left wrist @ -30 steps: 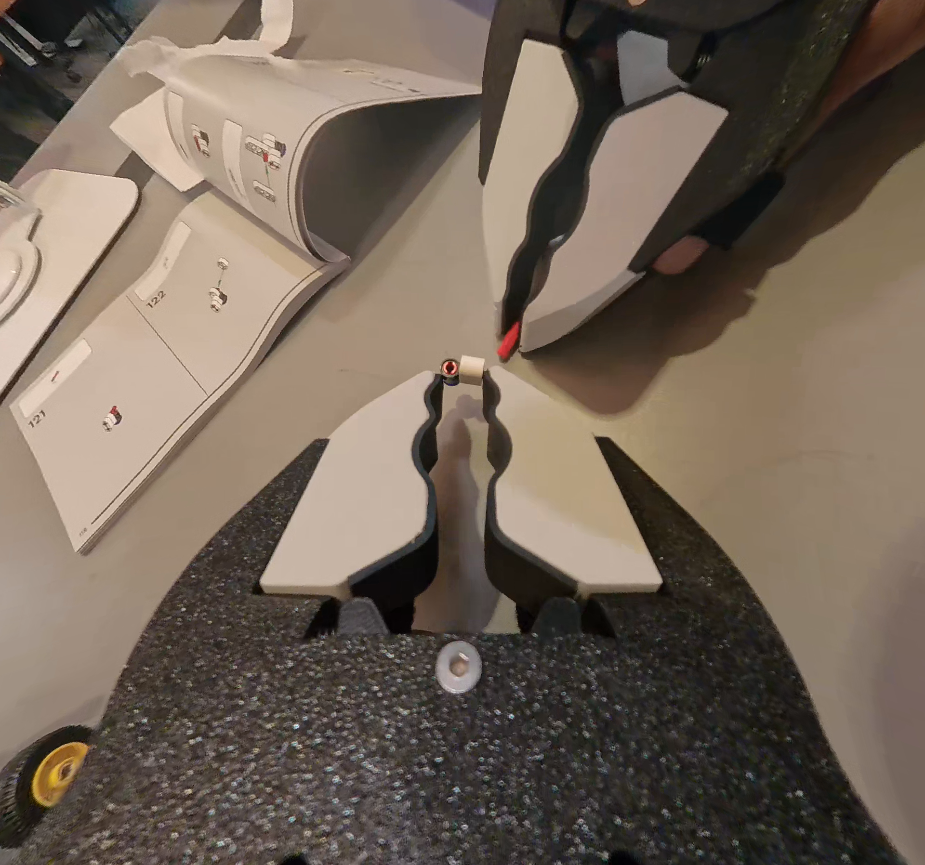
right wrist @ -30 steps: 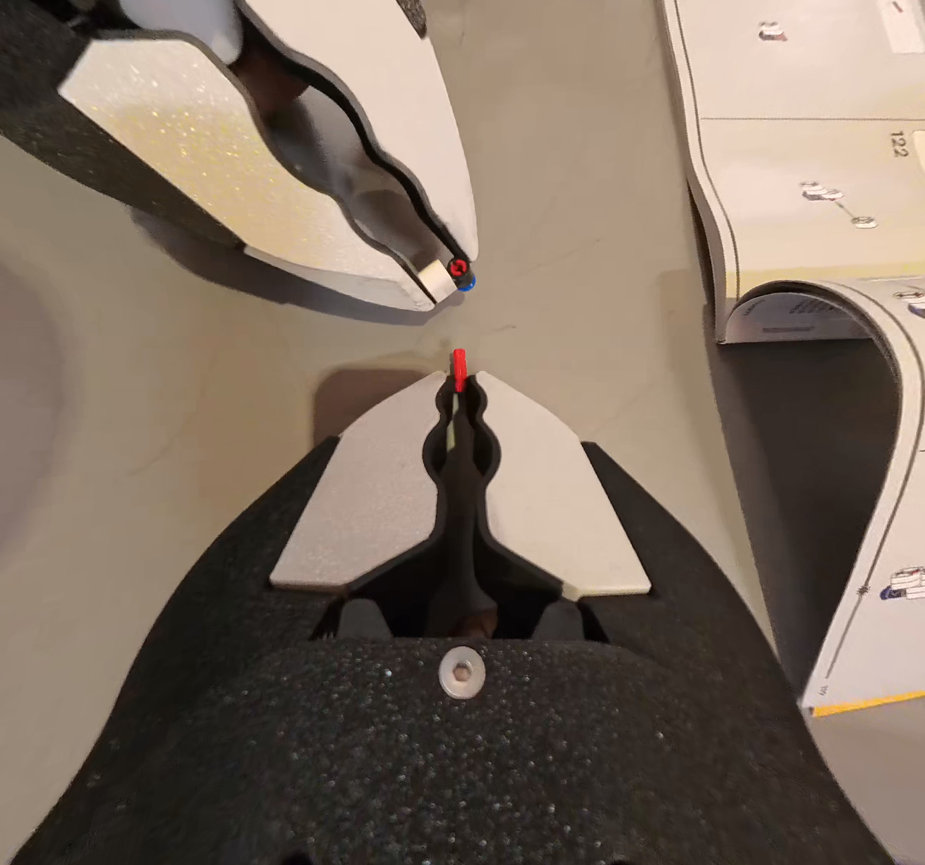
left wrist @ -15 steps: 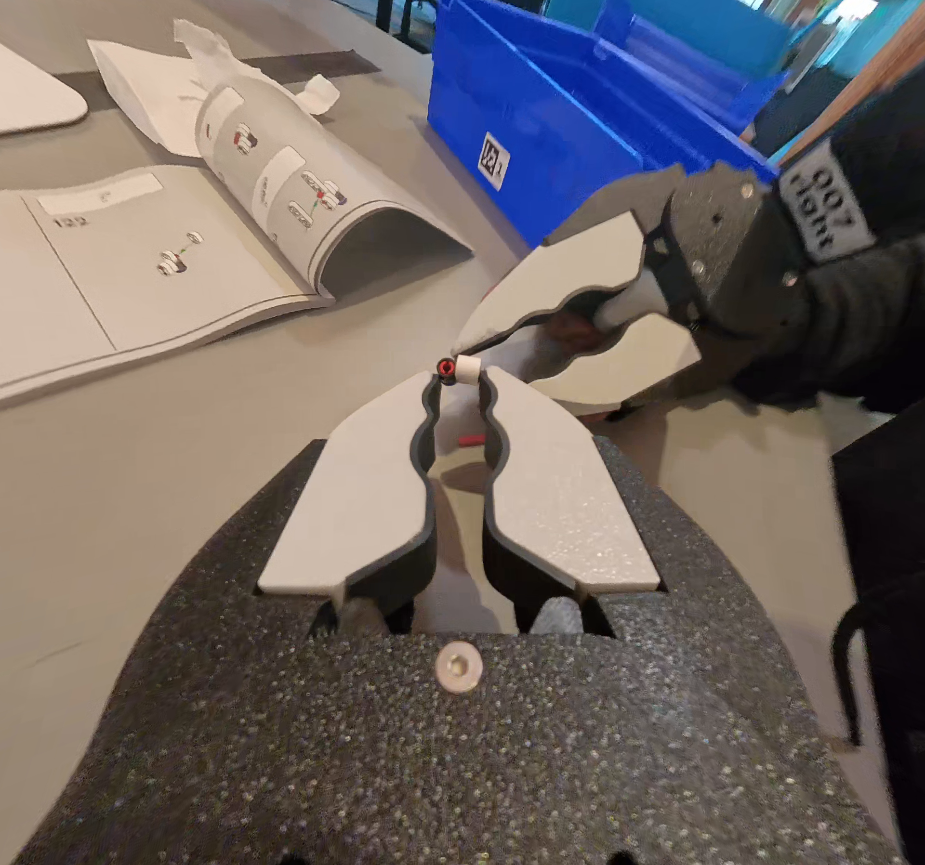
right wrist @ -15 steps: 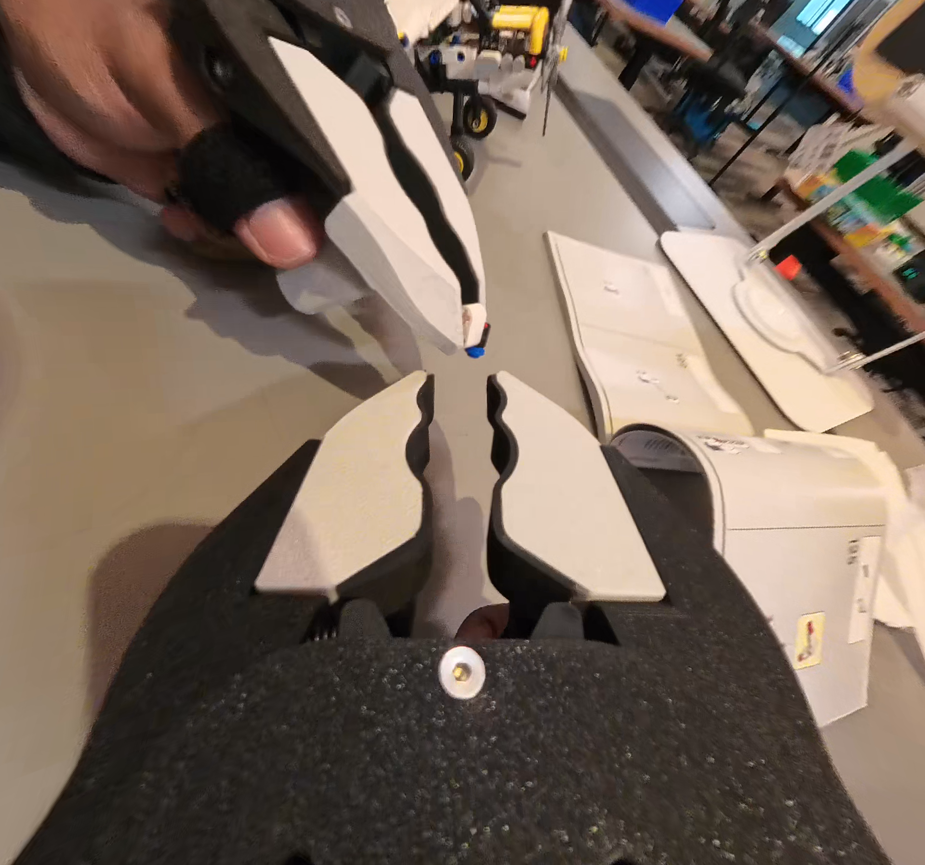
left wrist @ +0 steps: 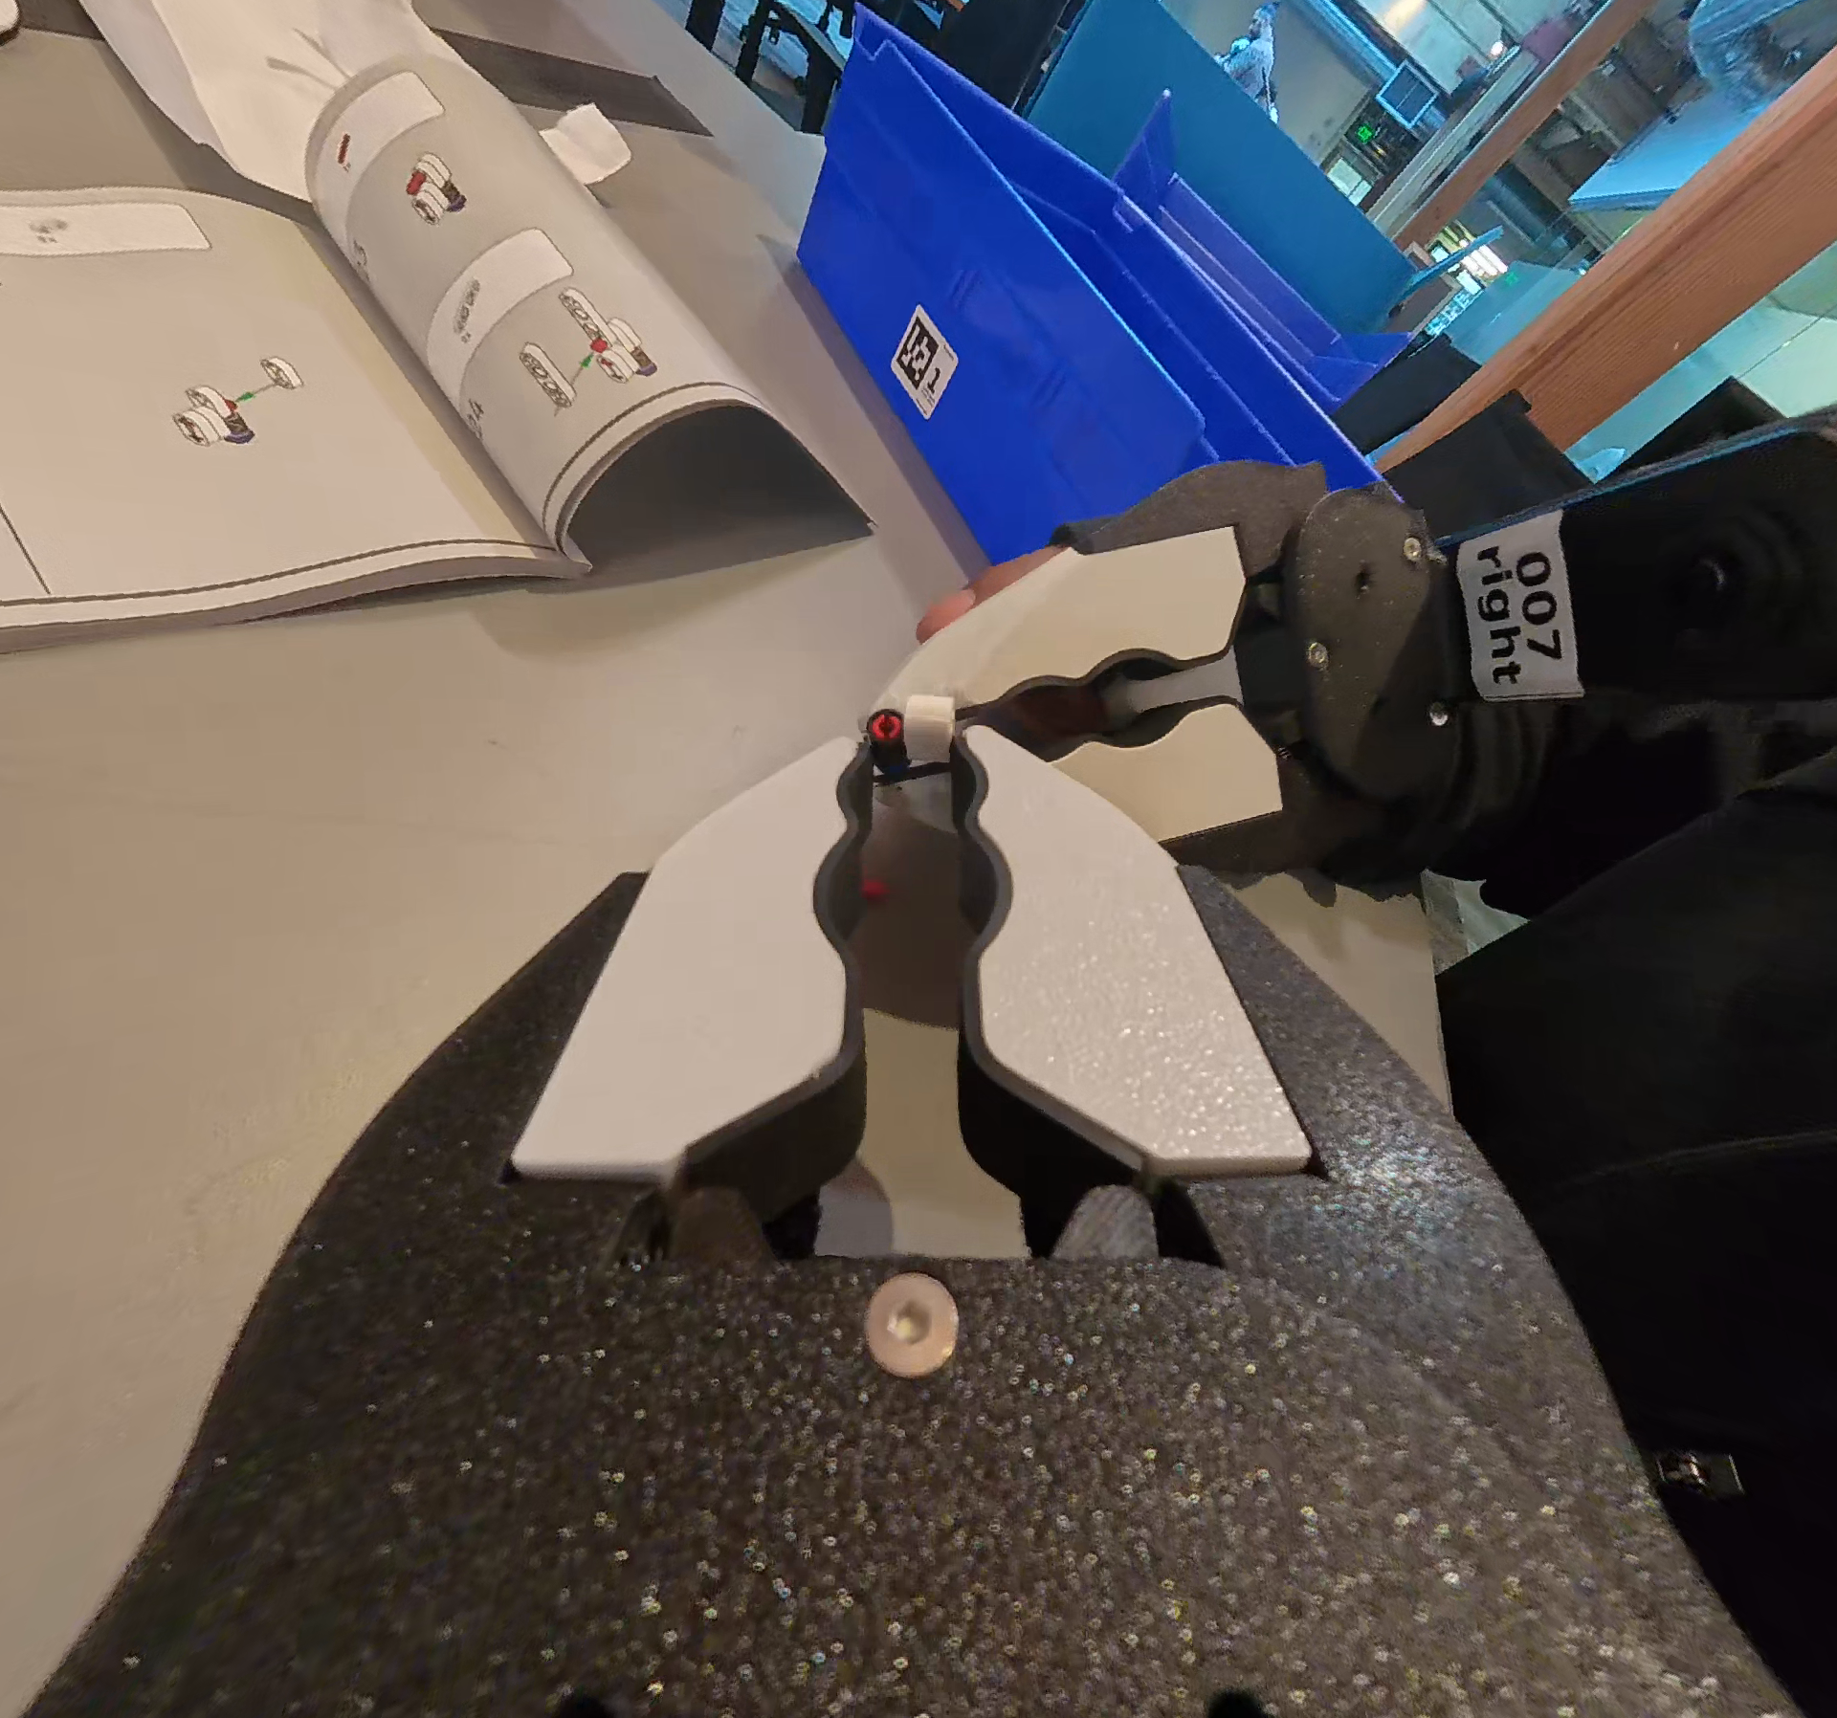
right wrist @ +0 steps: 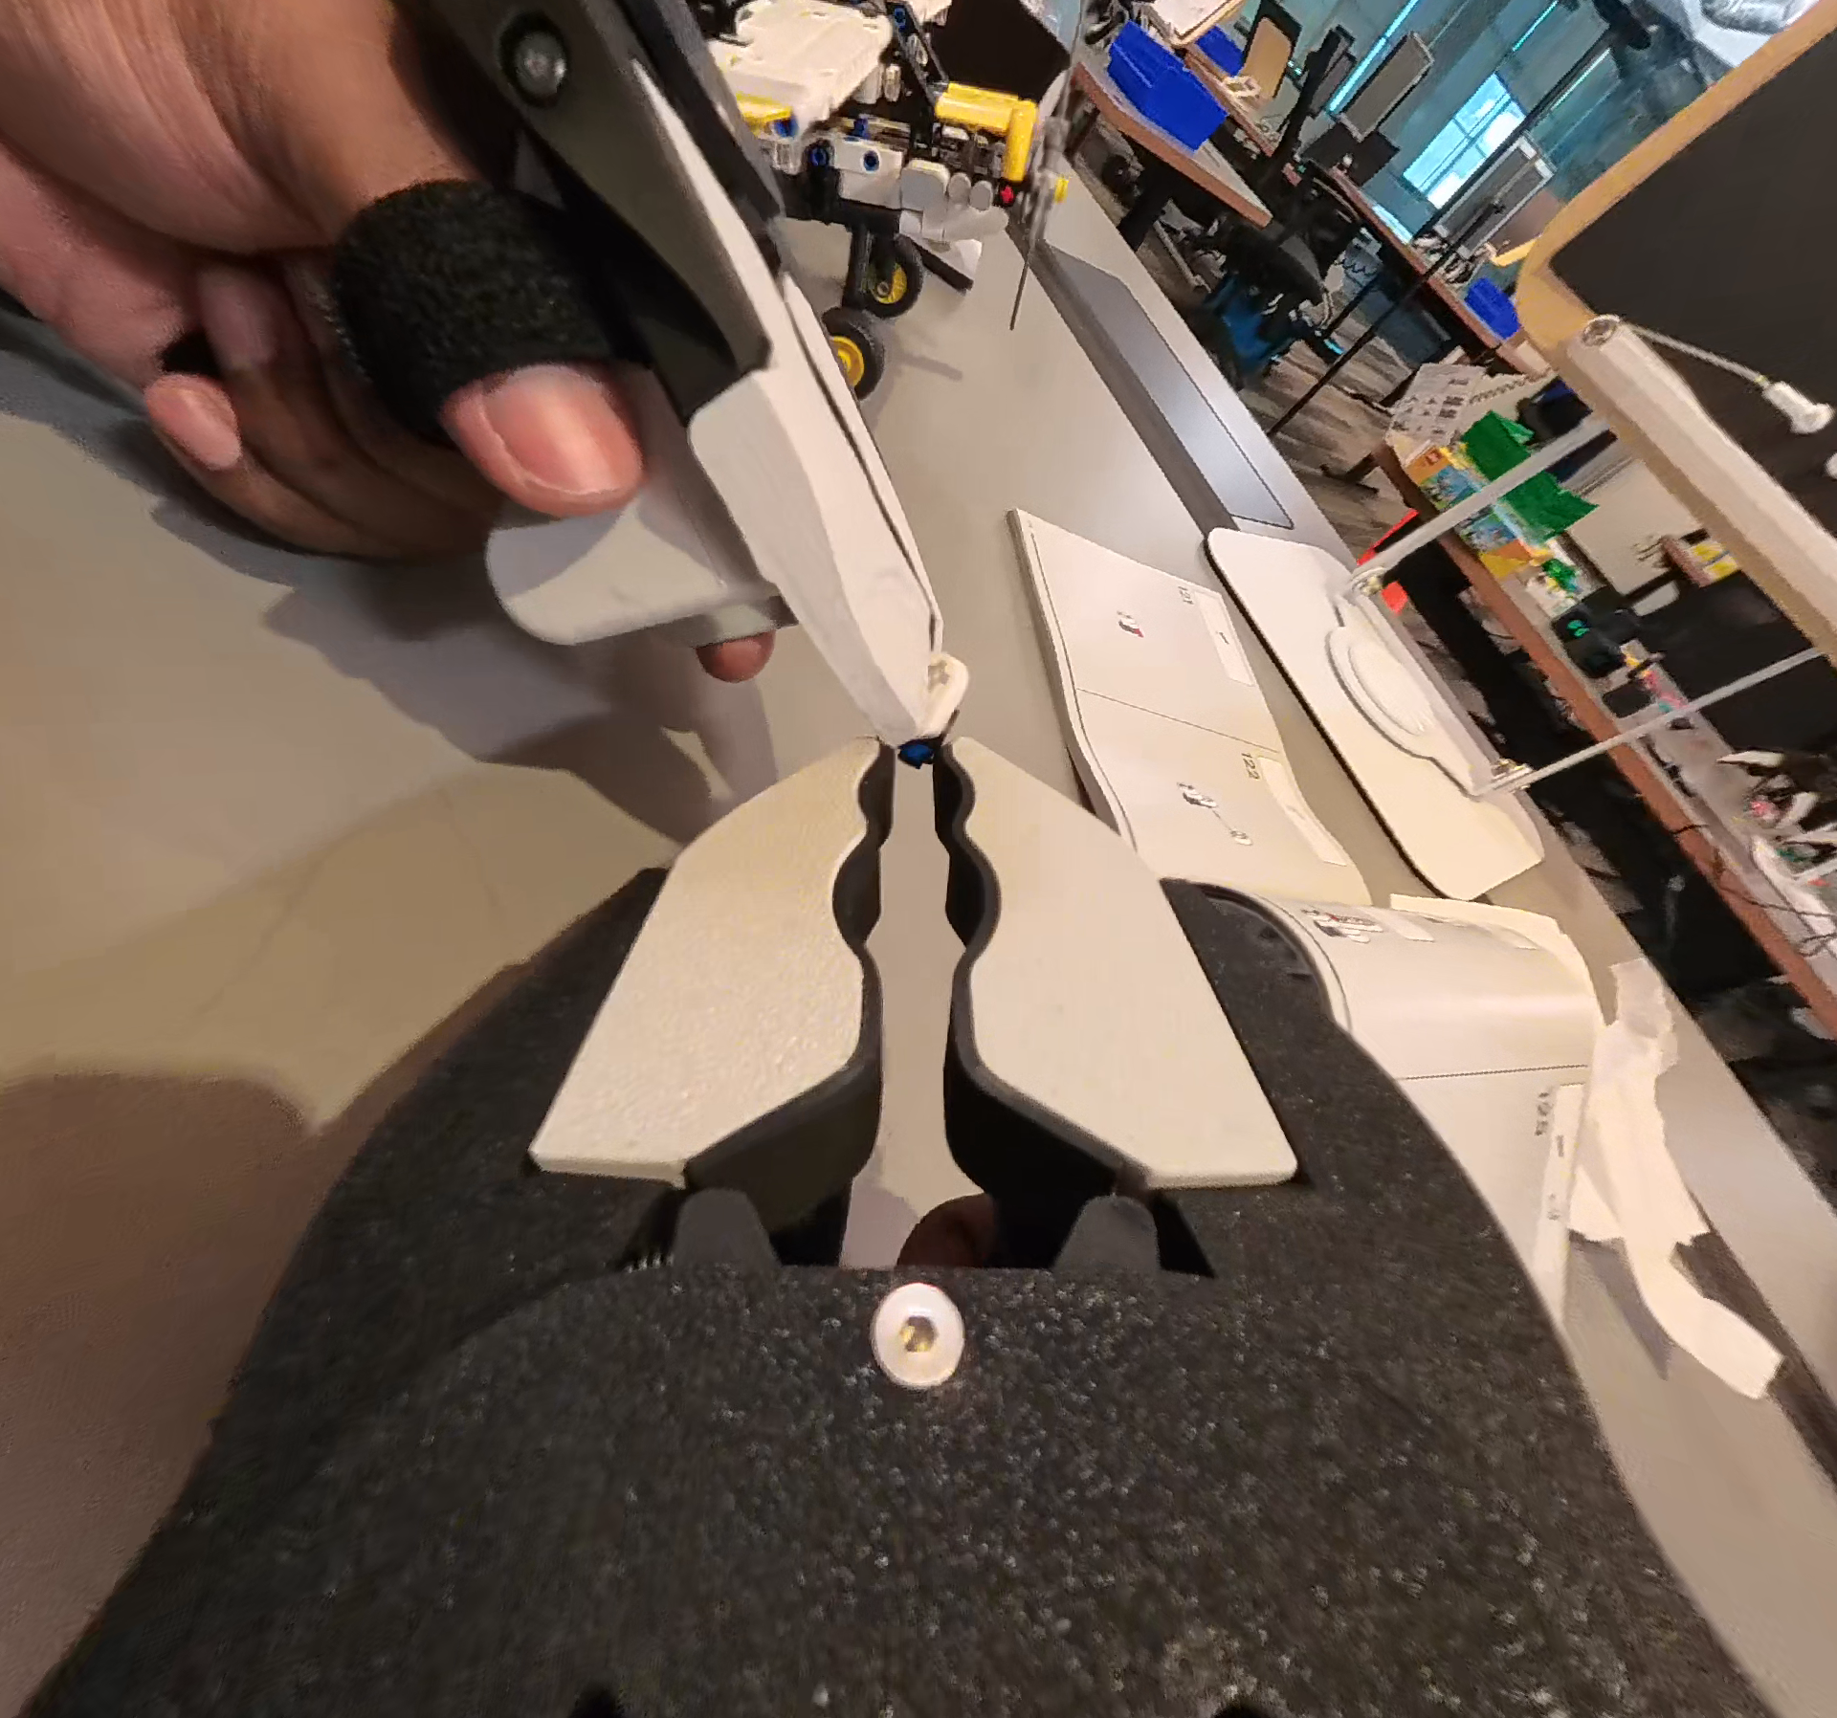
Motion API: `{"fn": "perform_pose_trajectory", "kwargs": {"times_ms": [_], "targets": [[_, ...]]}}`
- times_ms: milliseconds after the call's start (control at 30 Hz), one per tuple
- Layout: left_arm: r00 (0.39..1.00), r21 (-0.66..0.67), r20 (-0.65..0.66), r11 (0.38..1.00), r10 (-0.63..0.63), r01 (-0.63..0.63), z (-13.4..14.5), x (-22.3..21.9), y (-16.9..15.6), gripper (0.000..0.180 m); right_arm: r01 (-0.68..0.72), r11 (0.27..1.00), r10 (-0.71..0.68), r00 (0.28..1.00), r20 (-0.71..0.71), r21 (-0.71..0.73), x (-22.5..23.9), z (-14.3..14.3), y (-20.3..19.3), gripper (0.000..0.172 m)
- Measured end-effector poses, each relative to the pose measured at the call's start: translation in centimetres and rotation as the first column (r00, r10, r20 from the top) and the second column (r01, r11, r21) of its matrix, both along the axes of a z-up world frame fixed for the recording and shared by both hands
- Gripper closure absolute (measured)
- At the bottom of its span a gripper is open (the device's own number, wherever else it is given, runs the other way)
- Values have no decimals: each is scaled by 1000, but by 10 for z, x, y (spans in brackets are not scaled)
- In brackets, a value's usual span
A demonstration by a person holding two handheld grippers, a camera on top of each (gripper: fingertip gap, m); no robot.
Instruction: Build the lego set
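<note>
Left wrist view.
- Left hand-held gripper (left wrist: pixel 910 744): fingertips clamped on a small assembly, a white bush (left wrist: pixel 931 721) joined to a dark pin with a red end (left wrist: pixel 884 727), a blue part just under it. The assembly sits crosswise between the two tips, above the surface (left wrist: pixel 298 875).
- Red peg (left wrist: pixel 873 890): small, lying loose on the surface, seen through the gap between the left fingers.
- Right hand-held gripper (left wrist: pixel 969 706): comes in from the right, its tips touching or just beside the white bush; fingers nearly together. Whether they pinch anything cannot be told from here.
- Open instruction booklet (left wrist: pixel 249 398): on the surface to the left, one page curled up into an arch.
- Blue bin (left wrist: pixel 994 299): behind the booklet, bearing a square printed sticker.

Right wrist view.
- Right hand-held gripper (right wrist: pixel 915 754): fingers close together with a narrow slit between them; the blue part (right wrist: pixel 913 753) of the assembly sits in the slit at the tips, both tips close against it.
- Left hand-held gripper (right wrist: pixel 919 711): reaches down from upper left, held by a bare hand (right wrist: pixel 249 209) with a black strap round one finger; its tips meet the right gripper's tips, the white bush (right wrist: pixel 949 681) at its end.
- Booklet (right wrist: pixel 1173 676): flat on the surface to the right, a white flat stand (right wrist: pixel 1392 706) beside it.
- Brick-built vehicle (right wrist: pixel 895 140): white, yellow and black, with wheels, farther back on the surface.
</note>
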State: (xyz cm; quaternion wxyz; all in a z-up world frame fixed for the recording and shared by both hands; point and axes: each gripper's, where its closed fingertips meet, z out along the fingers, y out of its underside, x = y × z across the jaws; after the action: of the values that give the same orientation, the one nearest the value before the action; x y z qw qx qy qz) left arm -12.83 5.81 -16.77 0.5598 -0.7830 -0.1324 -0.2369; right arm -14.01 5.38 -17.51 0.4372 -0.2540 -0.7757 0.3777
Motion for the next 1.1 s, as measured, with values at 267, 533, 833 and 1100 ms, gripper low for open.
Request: {"fn": "perform_pose_trajectory", "kwargs": {"times_ms": [267, 533, 833, 1100], "targets": [[1000, 69, -10, 998, -14, 14, 9, 1, 1, 164, -43, 973, 64, 994, 84, -227, 3, 7, -4, 166], [999, 171, 7, 984, -44, 42, 25, 3, -1, 163, -104, 865, 184, 976, 118, -491, 7, 23, -7, 166], [993, 263, 86, 963, -84, 59, 39, 9, -2, 165, -167, 709, 342, 931, 127, -685, 16, 37, -12, 166], [977, 350, 169, 935, -130, 64, 50, 15, -4, 166, -211, 573, 459, 883, 96, -792, 23, 49, -17, 166]]}}
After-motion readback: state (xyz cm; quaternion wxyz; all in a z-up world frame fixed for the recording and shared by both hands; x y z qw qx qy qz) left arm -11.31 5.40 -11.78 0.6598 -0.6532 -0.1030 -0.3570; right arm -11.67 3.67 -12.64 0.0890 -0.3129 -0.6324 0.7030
